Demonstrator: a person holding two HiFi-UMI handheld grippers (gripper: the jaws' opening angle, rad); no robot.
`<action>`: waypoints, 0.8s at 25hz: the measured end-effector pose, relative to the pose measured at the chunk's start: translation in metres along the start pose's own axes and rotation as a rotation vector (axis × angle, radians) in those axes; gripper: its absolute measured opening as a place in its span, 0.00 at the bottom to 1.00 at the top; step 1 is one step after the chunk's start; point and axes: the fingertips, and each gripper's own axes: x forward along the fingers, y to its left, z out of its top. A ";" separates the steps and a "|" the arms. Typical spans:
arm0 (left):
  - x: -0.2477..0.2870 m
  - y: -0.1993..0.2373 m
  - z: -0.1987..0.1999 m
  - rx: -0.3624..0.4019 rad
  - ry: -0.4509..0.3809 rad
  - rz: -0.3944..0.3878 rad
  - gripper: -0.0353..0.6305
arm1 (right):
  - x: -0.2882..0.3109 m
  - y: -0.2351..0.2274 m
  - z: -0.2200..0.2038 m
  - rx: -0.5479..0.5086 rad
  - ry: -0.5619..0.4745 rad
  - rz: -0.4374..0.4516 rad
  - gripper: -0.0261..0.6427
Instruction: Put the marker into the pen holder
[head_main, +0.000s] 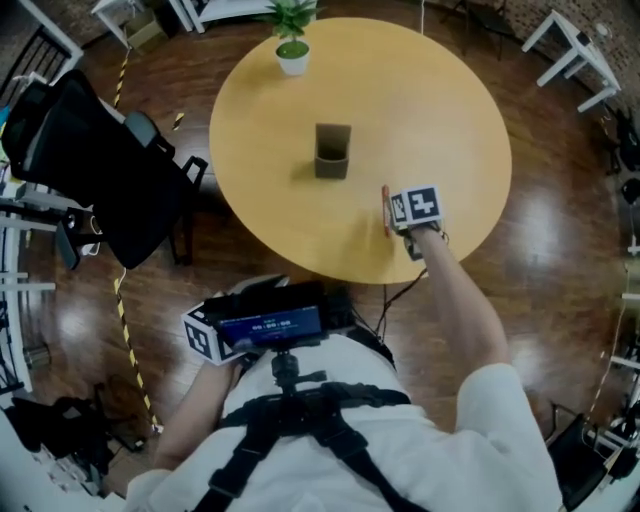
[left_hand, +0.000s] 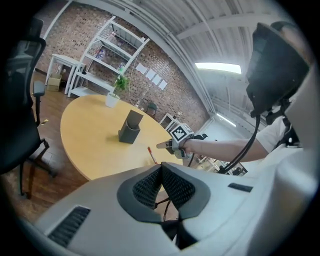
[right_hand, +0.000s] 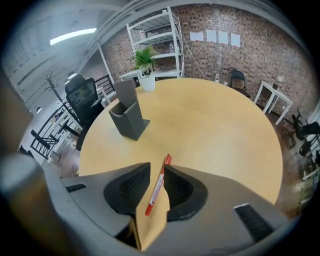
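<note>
A red and white marker (right_hand: 154, 192) lies flat on the round wooden table (head_main: 420, 90) near its front edge, also seen in the head view (head_main: 385, 210). My right gripper (right_hand: 157, 167) straddles it, open, with a gap beside the left pad and the table showing between the jaws. The grey square pen holder (head_main: 332, 150) stands upright near the table's middle, a short way beyond the marker (right_hand: 127, 117). My left gripper (left_hand: 161, 169) is held low by the person's body, off the table (head_main: 205, 338), its pads meeting with nothing between them.
A small potted plant (head_main: 292, 50) stands at the table's far edge. A black office chair (head_main: 100, 170) is left of the table on the wooden floor. White shelves (right_hand: 155, 45) and small white tables (head_main: 575, 55) line the brick walls.
</note>
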 end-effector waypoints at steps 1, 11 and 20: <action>0.000 0.000 0.000 -0.003 0.001 0.008 0.05 | 0.007 -0.003 0.002 0.003 0.021 -0.001 0.18; 0.003 -0.004 -0.006 -0.005 0.025 0.043 0.05 | 0.058 -0.014 -0.003 -0.031 0.182 -0.045 0.18; 0.000 0.001 -0.006 -0.009 0.012 0.051 0.05 | 0.063 -0.024 -0.002 -0.098 0.113 -0.072 0.10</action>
